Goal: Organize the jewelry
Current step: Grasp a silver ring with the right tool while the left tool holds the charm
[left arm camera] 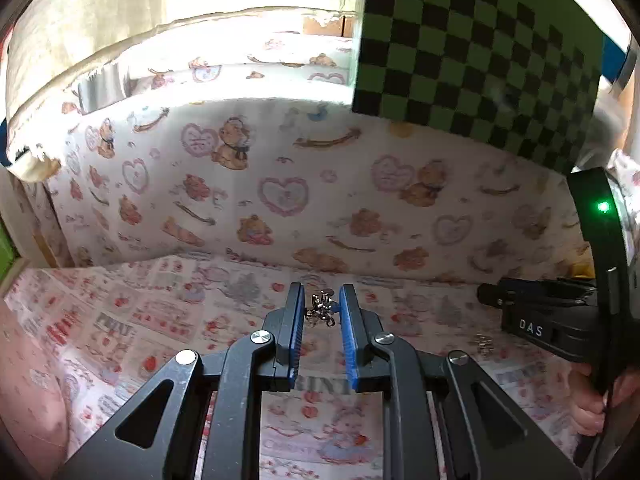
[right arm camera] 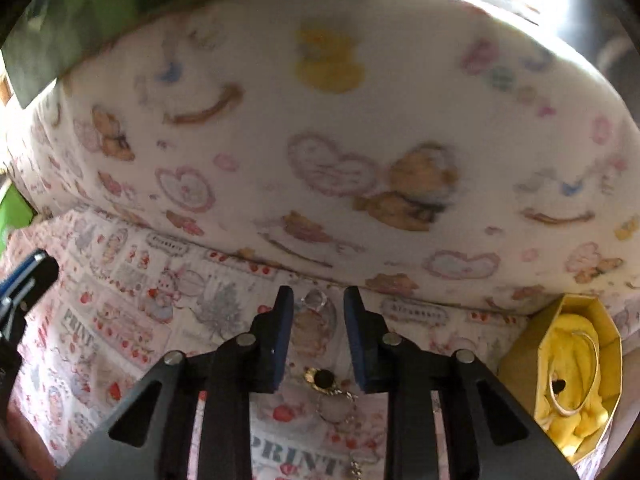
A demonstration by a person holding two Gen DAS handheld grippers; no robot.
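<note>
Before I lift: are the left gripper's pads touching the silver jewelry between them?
Cannot tell. In the left wrist view the silver jewelry sits between the left gripper's blue pads, but the fisheye shows neither contact nor gap plainly.

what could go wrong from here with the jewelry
The left gripper pinches only a small silver tangle at its fingertips; it could slip out. The right gripper is over a clear ring near the printed wall, with a black-and-gold chain piece beneath it that could get dragged.
</note>
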